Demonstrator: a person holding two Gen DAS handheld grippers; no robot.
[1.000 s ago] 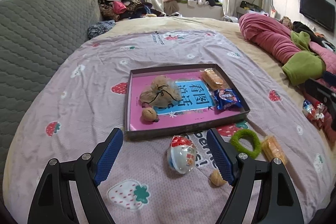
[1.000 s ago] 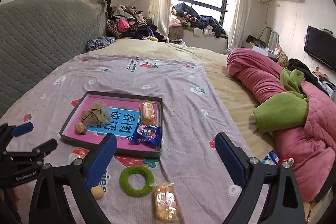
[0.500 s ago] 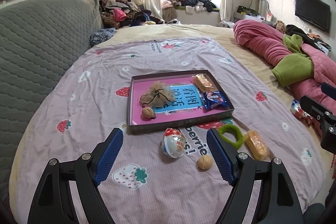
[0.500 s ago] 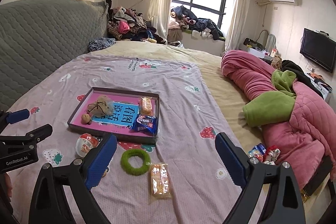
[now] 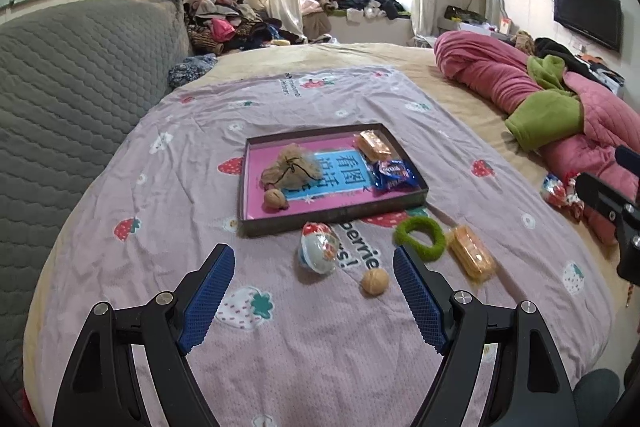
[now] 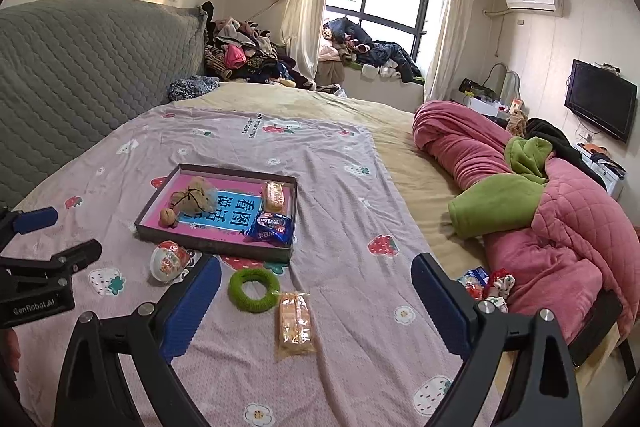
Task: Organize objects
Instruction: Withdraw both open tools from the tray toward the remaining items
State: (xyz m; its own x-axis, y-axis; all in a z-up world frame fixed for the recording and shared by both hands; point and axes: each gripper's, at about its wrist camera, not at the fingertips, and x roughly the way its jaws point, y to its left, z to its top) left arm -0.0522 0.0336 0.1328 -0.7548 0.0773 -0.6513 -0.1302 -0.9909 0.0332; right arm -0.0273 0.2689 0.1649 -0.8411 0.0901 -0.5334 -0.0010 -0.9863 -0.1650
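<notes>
A dark tray [image 5: 320,217] with a pink floor lies on the bed; it holds a tan pouch [image 5: 294,167], a walnut [image 5: 274,198], an orange biscuit pack [image 5: 373,145] and a blue snack pack [image 5: 394,173]. In front of it lie a clear toy egg [image 5: 318,253], a walnut [image 5: 375,281], a green ring [image 5: 419,237] and a biscuit pack [image 5: 472,257]. My left gripper [image 5: 314,291] is open and empty, above the sheet near the egg. My right gripper [image 6: 316,303] is open and empty, above the ring [image 6: 253,289] and biscuit pack [image 6: 295,325].
A rolled pink and green quilt [image 6: 532,195] lies along the bed's right side, with small wrapped items [image 6: 486,285] beside it. A grey padded headboard [image 5: 72,87] stands on the left. Clothes [image 6: 248,55] are piled at the far end under the window.
Both grippers have drawn back and up from the tray, so the tray and loose items look smaller and farther. Nothing on the bed has moved. Both stay open.
</notes>
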